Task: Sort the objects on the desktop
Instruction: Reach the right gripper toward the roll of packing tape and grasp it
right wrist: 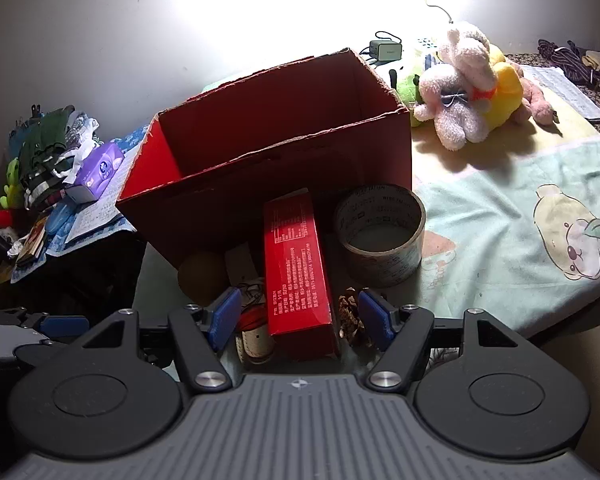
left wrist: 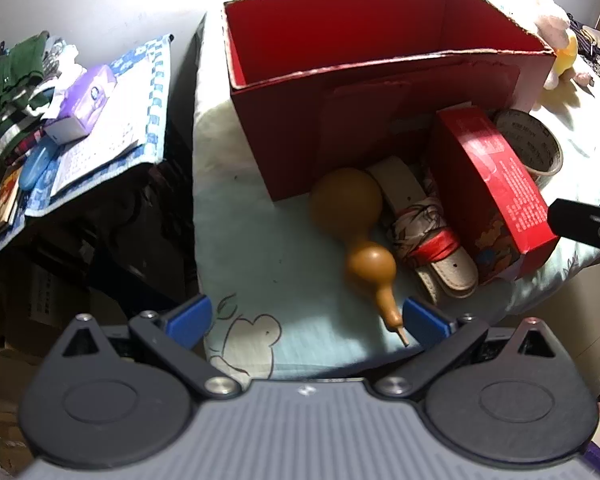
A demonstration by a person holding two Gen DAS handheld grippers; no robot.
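My left gripper [left wrist: 306,320] hangs wide open and empty at the near edge of the cloth-covered tabletop [left wrist: 260,248]; my right gripper [right wrist: 296,320], also open with nothing clamped, has the near end of the tall red printed carton [right wrist: 296,264] standing between its blue pads. The smooth brown wooden gourd [left wrist: 352,224] lies just ahead of the left tool, its thin stem by the right pad, its long axis running away toward the open red cardboard box [left wrist: 380,80], so the left hand seems nearer. Beyond the carton sits a grey tape roll [right wrist: 380,232].
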